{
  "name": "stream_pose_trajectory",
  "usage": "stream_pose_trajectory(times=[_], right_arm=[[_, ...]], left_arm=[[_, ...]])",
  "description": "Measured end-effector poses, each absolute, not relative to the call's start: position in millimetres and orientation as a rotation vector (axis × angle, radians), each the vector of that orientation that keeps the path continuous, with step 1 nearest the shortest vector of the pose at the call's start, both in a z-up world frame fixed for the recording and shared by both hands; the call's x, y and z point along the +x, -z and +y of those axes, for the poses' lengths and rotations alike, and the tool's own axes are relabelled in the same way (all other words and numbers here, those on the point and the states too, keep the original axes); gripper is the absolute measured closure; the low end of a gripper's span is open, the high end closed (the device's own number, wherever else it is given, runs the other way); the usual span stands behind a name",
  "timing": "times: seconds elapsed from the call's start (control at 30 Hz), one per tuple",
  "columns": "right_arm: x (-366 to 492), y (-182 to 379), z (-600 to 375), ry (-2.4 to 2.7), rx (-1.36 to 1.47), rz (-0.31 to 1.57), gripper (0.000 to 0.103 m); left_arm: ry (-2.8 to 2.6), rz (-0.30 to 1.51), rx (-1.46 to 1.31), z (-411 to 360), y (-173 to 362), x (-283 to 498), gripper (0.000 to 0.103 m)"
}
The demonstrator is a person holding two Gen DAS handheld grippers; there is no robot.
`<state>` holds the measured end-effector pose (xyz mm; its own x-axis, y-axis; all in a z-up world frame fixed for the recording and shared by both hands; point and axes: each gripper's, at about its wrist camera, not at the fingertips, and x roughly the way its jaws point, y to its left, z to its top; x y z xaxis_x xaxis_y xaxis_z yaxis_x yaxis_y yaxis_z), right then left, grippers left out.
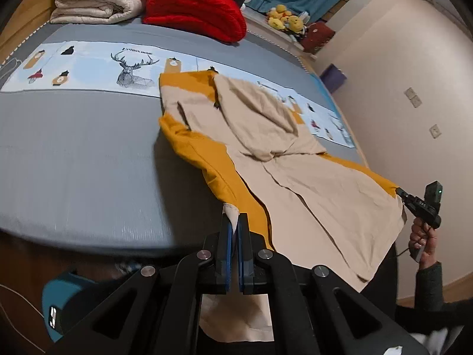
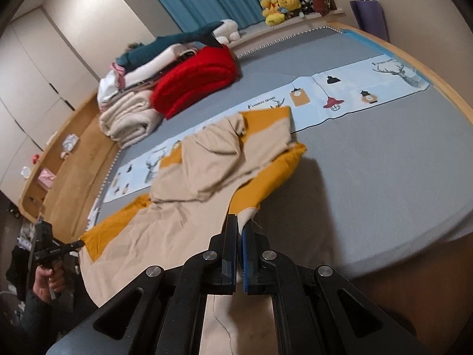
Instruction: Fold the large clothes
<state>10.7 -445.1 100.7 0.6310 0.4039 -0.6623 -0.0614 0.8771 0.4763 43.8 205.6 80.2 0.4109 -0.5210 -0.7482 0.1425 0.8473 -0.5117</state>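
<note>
You are pinching 1 beige corner of the mustard-and-beige garment (image 1: 266, 136) in your left gripper (image 1: 235, 224), fingers nearly closed on the cloth. Your right gripper (image 2: 240, 226) is clamping another corner the same way. The garment is lying spread across the grey bed (image 1: 74, 153), its near edge hanging over the side. Only the right wrist view is showing the white wardrobe (image 2: 35, 68); only the left is showing 2 wall sockets (image 1: 414, 97).

Beige-and-mustard garment (image 1: 310, 183), spread w/ rumpled upper part across grey bed, near edge lifted off, hanging.
</note>
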Motion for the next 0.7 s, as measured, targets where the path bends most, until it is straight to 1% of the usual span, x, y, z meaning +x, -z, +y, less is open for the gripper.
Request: stream_pose_trajectory(times=[0.17,0.33,0.5,0.7], right_arm=[[-33.8,-120.0,-456.2,-0.273,0.476,0.805,0.100],[-13.0,-113.0,-462.9,-0.250,0.478,0.809,0.100],[62.2,-84.3,-468.3,-0.236,0.479,0.840,0.100],[191.4,-19.3,-480.2,-0.152,0.512,0.958,0.100]], left_arm=[[0.445,1.070,-0.475,218.9,-81.9,28.2,0.102],[0.436,1.071,-0.506,218.5,-68.3,56.1,0.102],[0.387,1.072,-0.559,223.9,-39.1,118.5,0.102],[0.303,1.102,-0.607,228.2,17.9,211.8,0.101]])
